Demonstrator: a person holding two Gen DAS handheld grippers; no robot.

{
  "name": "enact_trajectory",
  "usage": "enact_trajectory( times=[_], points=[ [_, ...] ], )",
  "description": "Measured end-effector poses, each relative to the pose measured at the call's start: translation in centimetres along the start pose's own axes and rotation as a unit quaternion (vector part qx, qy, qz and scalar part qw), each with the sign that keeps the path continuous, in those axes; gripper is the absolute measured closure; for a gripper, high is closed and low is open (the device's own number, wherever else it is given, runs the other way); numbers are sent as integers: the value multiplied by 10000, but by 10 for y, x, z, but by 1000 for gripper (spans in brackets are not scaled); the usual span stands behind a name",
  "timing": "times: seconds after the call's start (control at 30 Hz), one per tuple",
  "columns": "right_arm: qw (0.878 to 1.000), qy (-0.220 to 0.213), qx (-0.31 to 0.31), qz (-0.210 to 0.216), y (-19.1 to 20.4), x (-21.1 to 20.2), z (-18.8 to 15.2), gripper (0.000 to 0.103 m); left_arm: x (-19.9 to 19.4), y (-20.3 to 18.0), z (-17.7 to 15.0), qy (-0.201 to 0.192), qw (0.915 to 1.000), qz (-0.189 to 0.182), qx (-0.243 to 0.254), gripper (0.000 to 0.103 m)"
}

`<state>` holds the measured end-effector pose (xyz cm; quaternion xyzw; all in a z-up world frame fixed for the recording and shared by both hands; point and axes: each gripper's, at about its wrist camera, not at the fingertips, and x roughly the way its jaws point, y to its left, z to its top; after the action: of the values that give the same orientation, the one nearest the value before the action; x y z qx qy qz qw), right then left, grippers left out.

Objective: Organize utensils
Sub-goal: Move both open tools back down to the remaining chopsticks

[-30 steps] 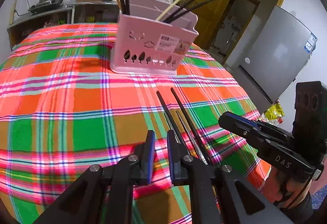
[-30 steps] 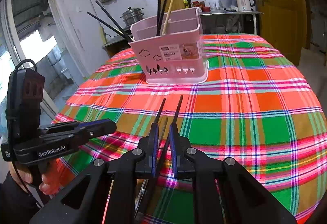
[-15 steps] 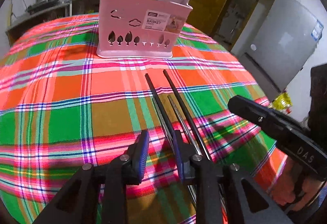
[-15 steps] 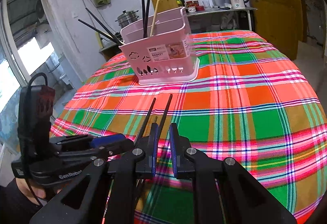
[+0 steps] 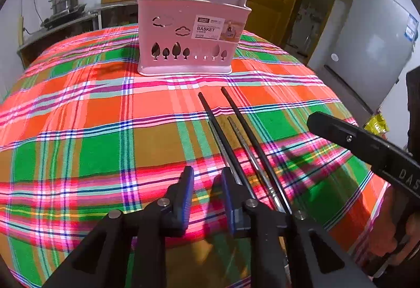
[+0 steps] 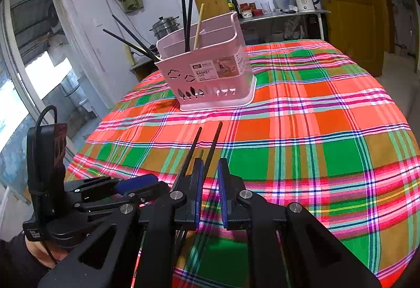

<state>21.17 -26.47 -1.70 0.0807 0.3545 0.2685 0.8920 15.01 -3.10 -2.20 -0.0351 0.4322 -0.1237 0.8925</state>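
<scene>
So the loose chopsticks (image 5: 231,135) lie flat on the plaid tablecloth (image 5: 92,130), long axis pointing pretty much straight at the pink basket (image 5: 193,35) further back. The left gripper (image 5: 207,190) has its fingers apart with nothing between them, and the sticks run just off its right finger. The right gripper (image 6: 210,183) is parted too, sitting right over the near ends; I think one black stick passes between its fingers, but they hide it. Right looks better placed.

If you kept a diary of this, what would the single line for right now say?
left gripper: open, empty | right gripper: open, empty | chopsticks: flat on tablecloth | pink basket: upright, already holds chopsticks
</scene>
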Motion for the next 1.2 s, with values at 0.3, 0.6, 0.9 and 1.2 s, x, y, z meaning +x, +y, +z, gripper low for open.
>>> enact_trajectory(
  times=[0.3,0.6,0.9,1.2],
  points=[
    [10000,-10,13,7,-2,0,-1,92,0,9,6,79,9981,-351,-510,79],
    [10000,-32,48,22,-4,0,-1,92,8,-11,9,-74,9995,285,-102,75],
    [9999,-89,38,33,-2,-5,-2,92,4,-18,-1,-73,9987,502,41,74],
    [10000,-93,34,-14,-2,-8,-2,92,1,-3,3,3,9985,-36,-541,68]
  ],
)
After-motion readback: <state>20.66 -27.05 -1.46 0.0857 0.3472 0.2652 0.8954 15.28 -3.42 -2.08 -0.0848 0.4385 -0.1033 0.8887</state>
